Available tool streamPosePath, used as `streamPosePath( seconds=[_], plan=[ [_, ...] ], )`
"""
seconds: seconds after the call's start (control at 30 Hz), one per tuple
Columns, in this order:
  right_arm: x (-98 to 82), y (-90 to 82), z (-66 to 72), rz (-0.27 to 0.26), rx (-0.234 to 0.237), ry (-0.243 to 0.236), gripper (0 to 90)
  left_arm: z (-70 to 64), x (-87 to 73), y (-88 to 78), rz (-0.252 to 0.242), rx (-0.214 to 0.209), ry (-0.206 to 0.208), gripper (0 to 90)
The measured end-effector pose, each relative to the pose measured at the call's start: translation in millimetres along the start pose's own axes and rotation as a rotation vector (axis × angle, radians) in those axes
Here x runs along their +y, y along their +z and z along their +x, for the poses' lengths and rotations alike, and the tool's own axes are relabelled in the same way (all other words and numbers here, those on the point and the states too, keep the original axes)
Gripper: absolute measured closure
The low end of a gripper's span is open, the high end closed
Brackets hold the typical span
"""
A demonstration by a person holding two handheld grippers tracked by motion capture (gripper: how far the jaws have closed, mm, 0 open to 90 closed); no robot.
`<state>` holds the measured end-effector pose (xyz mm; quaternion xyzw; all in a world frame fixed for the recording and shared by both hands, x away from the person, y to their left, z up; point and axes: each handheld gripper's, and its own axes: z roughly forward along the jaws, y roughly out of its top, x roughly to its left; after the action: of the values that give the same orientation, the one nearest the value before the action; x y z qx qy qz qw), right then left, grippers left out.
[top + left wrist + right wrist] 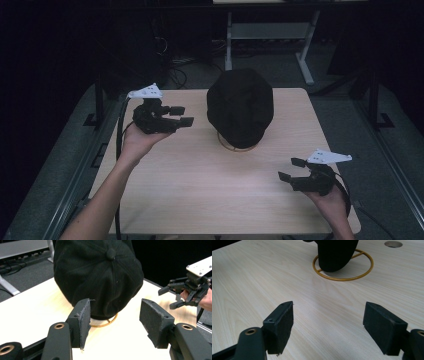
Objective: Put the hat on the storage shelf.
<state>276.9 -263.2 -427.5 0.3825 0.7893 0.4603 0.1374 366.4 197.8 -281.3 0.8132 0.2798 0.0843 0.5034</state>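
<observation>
- Two grippers are up over my pale wood-grain table [200, 185], one at each side, and neither touches anything.
- At the far left of the high view, my left hand [136, 141] holds the black two-jaw left gripper [181, 115] above the table's left part, its jaws pointing right toward the middle.
- I see its jaws spread wide with nothing between them; in the left gripper view the two pads [84, 320] stand well apart, framing the cap beyond.
- Moving to the centre, a black fabric cap with a button on top [241, 106] sits on a thin brass-coloured wire ring stand [231, 146], toward the far half of the table.
- The cap is near the left gripper but apart from it.
- In the right gripper view the ring [342, 278] lies flat on the wood with the cap's dark lower edge [335, 255] hanging over it, and a round hole [393, 243] shows in the tabletop behind.
- At the right, my right hand [332, 202] holds the black two-jaw right gripper [291, 169] near the table's near right corner, well apart from the cap.
- Its jaws also stand spread and empty, pointing left; bare wood shows between its pads [280, 325].
</observation>
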Motion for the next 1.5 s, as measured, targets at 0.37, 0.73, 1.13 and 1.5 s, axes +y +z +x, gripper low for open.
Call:
streamPosePath(
  seconds=[0.37, 0.73, 1.13, 1.5],
  plan=[
    [0.1, 3.1, 0.4, 0.019, 0.0, -0.005, 24.4, 2.7, -25.7, -3.1, 0.006, 0.009, -0.031, 40.6],
    [-0.4, 2.3, 0.5, 0.021, -0.004, -0.003, 24.4, -4.4, -41.8, -4.4, 0.033, 0.029, -0.004, 38.2],
    [-1.1, 3.7, 2.0, 0.032, -0.007, -0.005, 24.4, -3.9, -72.1, -8.0, 0.024, 0.015, -0.031, 37.2],
    [-3.5, 4.8, 2.7, 0.043, -0.011, -0.016, 24.5, -8.3, -95.8, -10.9, 0.024, 0.034, -0.046, 35.7]
  ],
)
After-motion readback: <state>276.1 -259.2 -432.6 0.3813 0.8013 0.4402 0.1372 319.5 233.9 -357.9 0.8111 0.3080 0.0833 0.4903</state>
